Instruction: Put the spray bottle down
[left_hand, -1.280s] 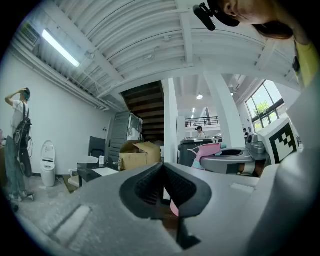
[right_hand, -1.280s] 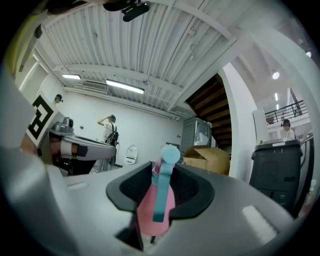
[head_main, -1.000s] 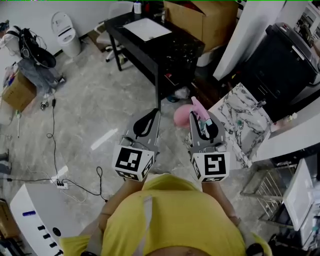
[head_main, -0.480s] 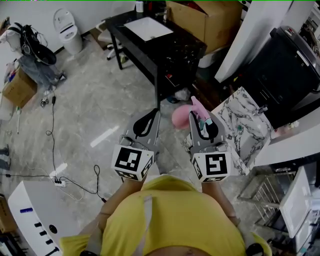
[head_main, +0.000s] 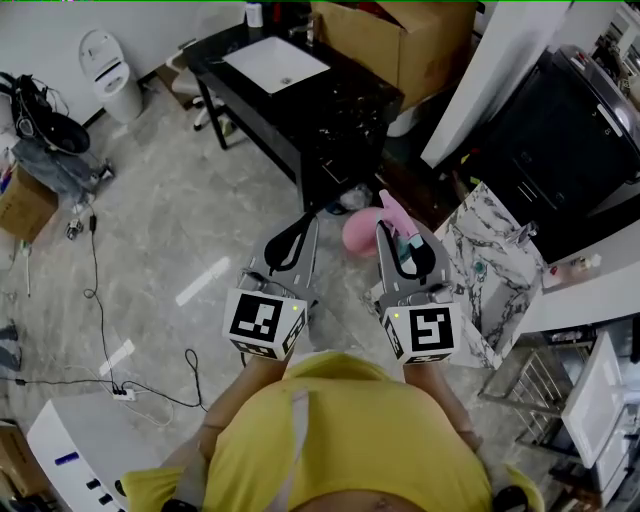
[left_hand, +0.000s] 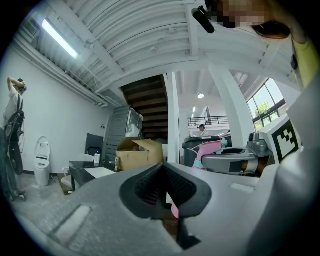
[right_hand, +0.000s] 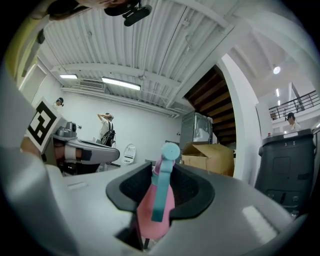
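Spray bottle (head_main: 362, 230) hangs pinched at its neck in your right tool (head_main: 402, 232), in mid-air beside the marble worktop (head_main: 490, 250). You have carried it nearer the black desk (head_main: 300, 95), so it isn't down yet. Its long axis is roughly upright, nozzle facing you. Your left tool (head_main: 306, 228) is pressed together, empty.

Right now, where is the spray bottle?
Head view, right of centre: the spray bottle is clamped in the right hand-held gripper, between the black desk and the marble-topped counter.

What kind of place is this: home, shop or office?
Probably an office or workspace: a black desk, an open cardboard box behind it, and loose cables on the marble floor.
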